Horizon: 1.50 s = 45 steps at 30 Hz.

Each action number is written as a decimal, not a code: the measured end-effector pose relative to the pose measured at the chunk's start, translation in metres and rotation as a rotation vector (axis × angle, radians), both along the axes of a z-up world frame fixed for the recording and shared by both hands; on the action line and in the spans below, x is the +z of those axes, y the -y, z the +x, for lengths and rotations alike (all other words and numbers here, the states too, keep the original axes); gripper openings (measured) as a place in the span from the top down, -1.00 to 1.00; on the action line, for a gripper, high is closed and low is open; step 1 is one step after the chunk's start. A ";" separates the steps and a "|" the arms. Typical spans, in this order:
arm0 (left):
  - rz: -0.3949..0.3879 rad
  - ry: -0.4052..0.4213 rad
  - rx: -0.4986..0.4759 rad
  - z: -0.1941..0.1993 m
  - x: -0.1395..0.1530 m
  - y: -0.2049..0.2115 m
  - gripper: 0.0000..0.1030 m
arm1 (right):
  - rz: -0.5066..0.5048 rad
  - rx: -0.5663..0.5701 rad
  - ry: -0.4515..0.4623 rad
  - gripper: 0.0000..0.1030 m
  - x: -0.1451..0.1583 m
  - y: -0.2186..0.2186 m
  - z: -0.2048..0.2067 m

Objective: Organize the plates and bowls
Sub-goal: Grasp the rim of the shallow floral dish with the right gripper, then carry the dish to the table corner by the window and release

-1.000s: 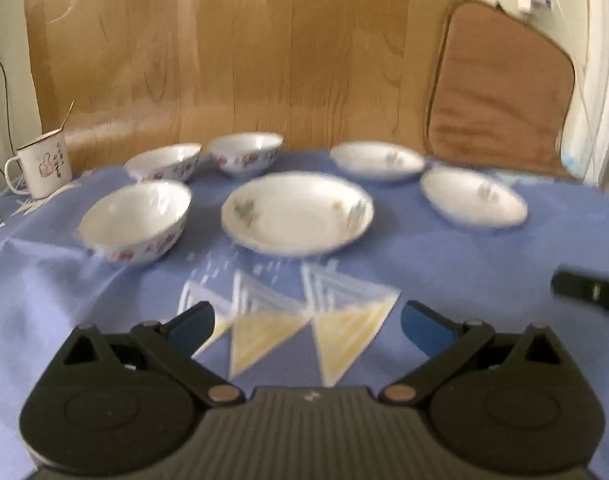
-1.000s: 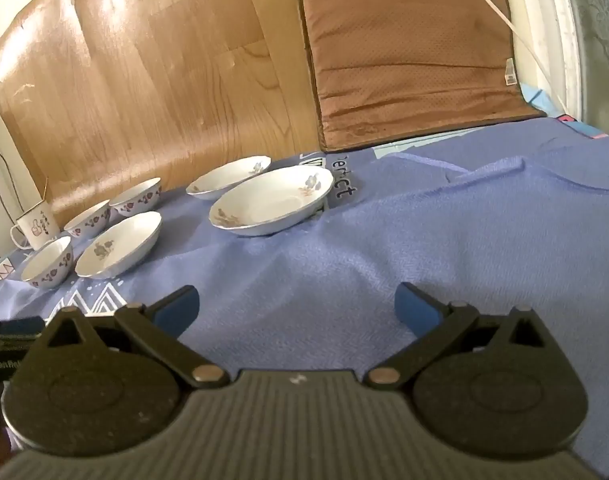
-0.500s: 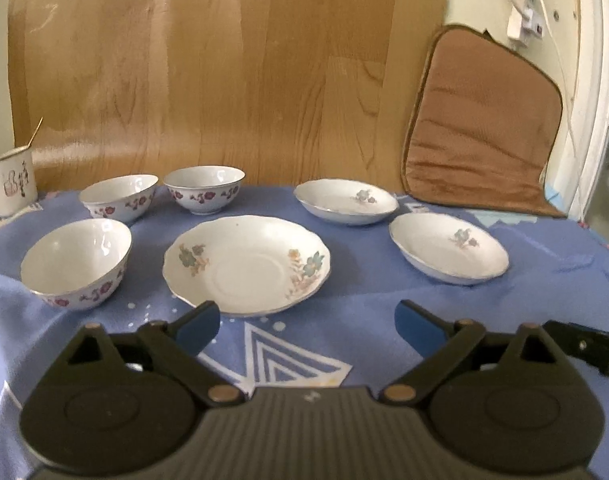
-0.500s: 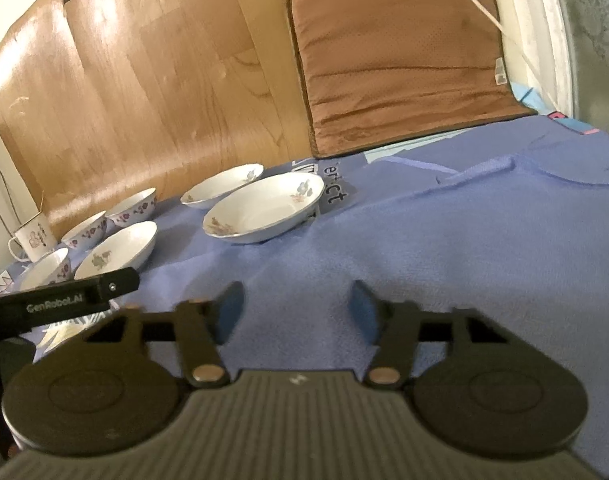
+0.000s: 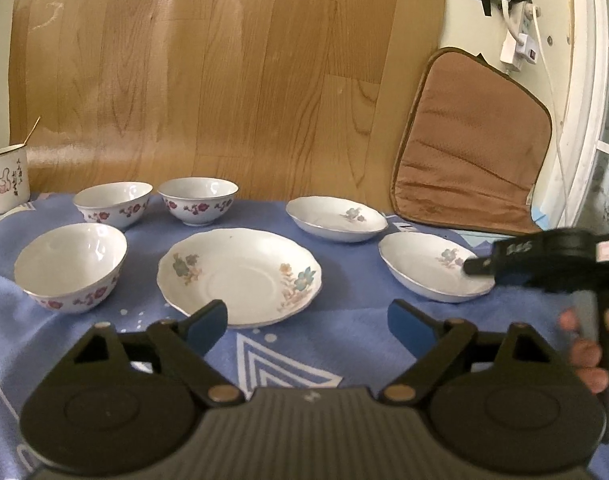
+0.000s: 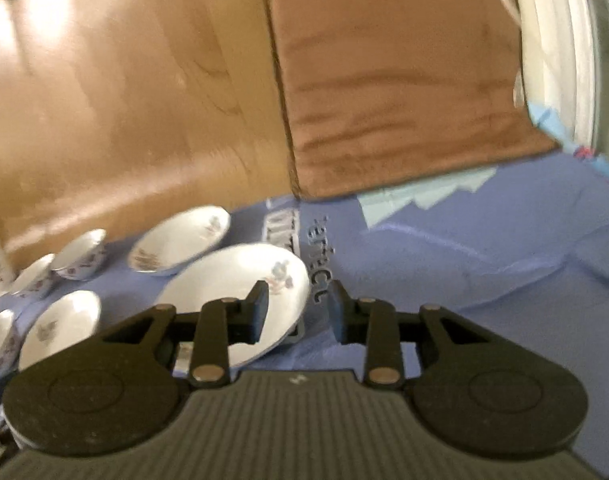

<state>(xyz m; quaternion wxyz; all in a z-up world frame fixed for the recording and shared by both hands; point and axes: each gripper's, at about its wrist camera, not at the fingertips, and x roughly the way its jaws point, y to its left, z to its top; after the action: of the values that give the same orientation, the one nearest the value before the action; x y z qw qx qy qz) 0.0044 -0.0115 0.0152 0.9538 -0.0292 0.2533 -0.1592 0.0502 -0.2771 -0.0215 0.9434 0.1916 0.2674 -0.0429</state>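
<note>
Partly blurred right gripper (over plate)

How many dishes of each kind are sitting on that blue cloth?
Deep bowls with red flowers: 3
Shallow dishes with a small blue flower: 2
Large flat plate with scalloped rim: 1
Mug at the far left: 1
Total: 7

Bare blue cloth lies right of the nearest plate.
</note>
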 end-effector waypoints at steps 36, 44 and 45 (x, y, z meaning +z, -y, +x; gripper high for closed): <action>-0.092 -0.422 -0.526 0.003 0.007 0.266 0.54 | 0.054 -0.352 0.141 0.74 -0.011 0.125 -0.188; -0.005 -0.333 -0.536 -0.006 0.004 0.278 0.33 | 0.027 -0.418 0.083 0.58 -0.032 0.135 -0.186; -0.002 -0.318 -0.528 -0.006 0.006 0.273 0.32 | 0.013 -0.433 0.088 0.38 -0.032 0.134 -0.187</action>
<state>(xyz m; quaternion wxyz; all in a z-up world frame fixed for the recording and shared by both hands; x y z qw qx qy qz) -0.0020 -0.2847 0.0217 0.8277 0.0121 0.3982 -0.3952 -0.1367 -0.4108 -0.0538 0.9217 0.2523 0.1789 -0.2343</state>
